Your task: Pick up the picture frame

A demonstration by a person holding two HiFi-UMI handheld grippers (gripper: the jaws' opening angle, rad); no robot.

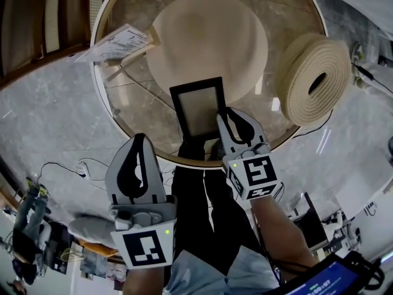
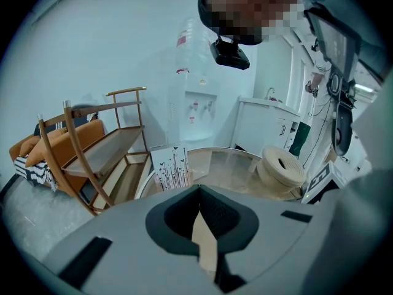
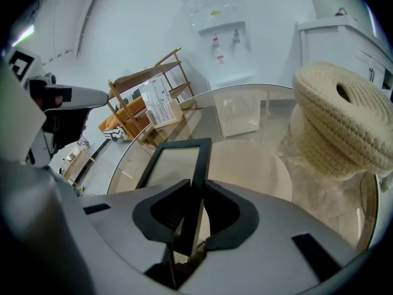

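A black picture frame [image 1: 195,106] with a pale glass pane lies partly on a round beige mat [image 1: 209,39] on the round glass table [image 1: 123,125]. My right gripper [image 1: 228,117] is shut on the frame's right-hand border near its lower corner. In the right gripper view the frame [image 3: 178,158] runs forward from between the jaws of the right gripper [image 3: 195,195]. My left gripper [image 1: 140,141] hangs just off the table's near rim, left of the frame and apart from it. It is shut with nothing held, as the left gripper view shows the left gripper [image 2: 199,204].
A thick coil of woven cream rope [image 1: 314,78] stands on the table's right side. A printed card [image 1: 116,43] leans at the far left rim. A wooden shelf [image 2: 104,146] and a water dispenser [image 2: 199,109] stand beyond the table. Cables lie on the floor [image 1: 67,165].
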